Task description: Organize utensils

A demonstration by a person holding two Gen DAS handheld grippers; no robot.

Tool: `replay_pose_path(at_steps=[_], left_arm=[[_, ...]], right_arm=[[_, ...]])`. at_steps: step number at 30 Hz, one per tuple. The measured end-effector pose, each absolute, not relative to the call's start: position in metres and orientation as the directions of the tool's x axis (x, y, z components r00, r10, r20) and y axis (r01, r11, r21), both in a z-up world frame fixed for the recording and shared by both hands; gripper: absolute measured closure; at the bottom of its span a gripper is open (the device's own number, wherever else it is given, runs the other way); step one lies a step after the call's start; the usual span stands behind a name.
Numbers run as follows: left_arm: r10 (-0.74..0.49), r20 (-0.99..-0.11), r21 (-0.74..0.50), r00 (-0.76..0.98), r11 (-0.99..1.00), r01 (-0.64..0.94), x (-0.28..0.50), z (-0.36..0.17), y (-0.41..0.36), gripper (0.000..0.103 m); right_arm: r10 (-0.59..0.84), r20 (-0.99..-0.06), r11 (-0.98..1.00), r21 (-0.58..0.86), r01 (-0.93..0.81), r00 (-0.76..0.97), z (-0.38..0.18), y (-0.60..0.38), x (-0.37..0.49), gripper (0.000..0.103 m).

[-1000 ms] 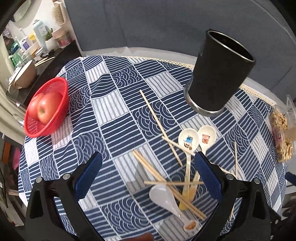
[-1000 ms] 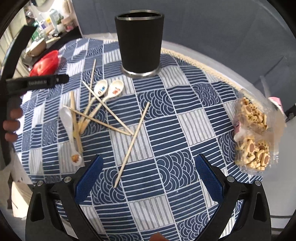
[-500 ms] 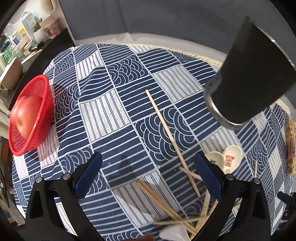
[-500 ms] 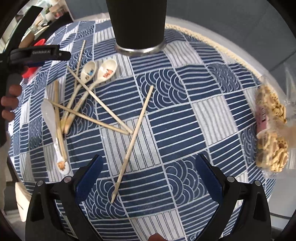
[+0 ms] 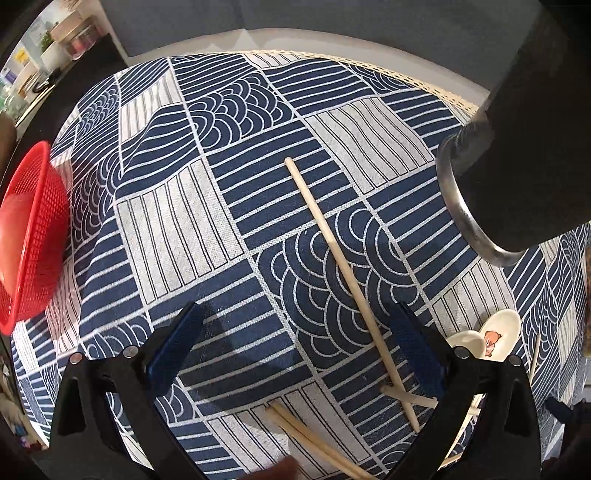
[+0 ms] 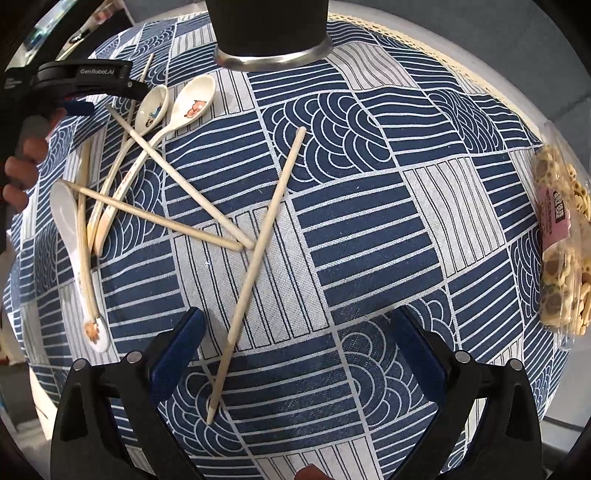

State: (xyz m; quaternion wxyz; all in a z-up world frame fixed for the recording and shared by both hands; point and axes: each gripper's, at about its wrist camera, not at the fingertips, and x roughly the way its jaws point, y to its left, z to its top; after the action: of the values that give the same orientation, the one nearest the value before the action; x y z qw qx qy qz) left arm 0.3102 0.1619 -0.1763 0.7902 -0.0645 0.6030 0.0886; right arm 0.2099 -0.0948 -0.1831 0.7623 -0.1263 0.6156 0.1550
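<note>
Both hand-held grippers hover spread and empty: the right hand-held gripper (image 6: 293,349) straddles one chopstick (image 6: 267,236) on the counter's cloth (image 6: 369,229), the left hand-held gripper (image 5: 295,343) another chopstick (image 5: 345,275). The right view counts three spoons (image 6: 192,105) and at least five chopsticks scattered loose below the black holder (image 6: 271,26), plus a snack bag (image 6: 557,254). Only the left view shows the red basket (image 5: 31,240) at the left edge.

Patterned tablecloth (image 6: 362,229) carries chopsticks (image 6: 266,236), spoons (image 6: 184,110), black holder (image 6: 269,29).
</note>
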Motion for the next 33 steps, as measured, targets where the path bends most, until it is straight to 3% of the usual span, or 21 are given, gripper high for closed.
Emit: replay_pose_path(at_steps=[14,19,20,22,24,26,27,28,33], left_arm=[[0.054,-0.967,0.002,0.248,0.978,-0.208,0.324,-0.180,0.167,0.004],[0.046,-0.980,0.001,0.193,0.975,-0.223,0.326,-0.182,0.173,0.009],[0.043,-0.981,0.001,0.189,0.975,-0.220,0.326,-0.181,0.174,0.015],[0.039,-0.983,-0.001,0.181,0.976,-0.216,0.322,-0.175,0.181,0.029],[0.030,-0.984,-0.004,0.175,0.981,-0.194,0.320,-0.170,0.187,0.051],[0.022,-0.986,-0.009,0.163,0.982,-0.190,0.319,-0.167,0.194,0.076],[0.011,-0.988,-0.018,0.155,0.982,-0.190,0.318,-0.167,0.199,0.091],[-0.004,-0.990,-0.032,0.144,0.980,-0.195,0.317,-0.167,0.204,0.096],[-0.019,-0.993,-0.043,0.113,0.976,-0.211,0.308,-0.168,0.222,0.098]], right_arm=[[0.090,-0.972,0.924,0.000,-0.382,0.217,-0.179,-0.106,0.199,0.006],[0.066,-0.973,0.958,0.000,-0.288,0.220,-0.178,-0.119,0.202,0.007],[0.064,-0.972,0.962,-0.001,-0.274,0.227,-0.174,-0.124,0.202,0.012],[0.065,-0.969,0.964,0.000,-0.265,0.237,-0.167,-0.131,0.203,0.035],[0.069,-0.970,0.963,0.004,-0.269,0.234,-0.160,-0.137,0.206,0.075],[0.069,-0.972,0.967,0.010,-0.255,0.225,-0.159,-0.146,0.210,0.095],[0.083,-0.973,0.968,0.027,-0.249,0.216,-0.158,-0.151,0.211,0.097],[0.108,-0.973,0.971,0.060,-0.231,0.202,-0.157,-0.159,0.212,0.098],[0.201,-0.966,0.974,0.180,-0.135,0.164,-0.155,-0.198,0.209,0.098]])
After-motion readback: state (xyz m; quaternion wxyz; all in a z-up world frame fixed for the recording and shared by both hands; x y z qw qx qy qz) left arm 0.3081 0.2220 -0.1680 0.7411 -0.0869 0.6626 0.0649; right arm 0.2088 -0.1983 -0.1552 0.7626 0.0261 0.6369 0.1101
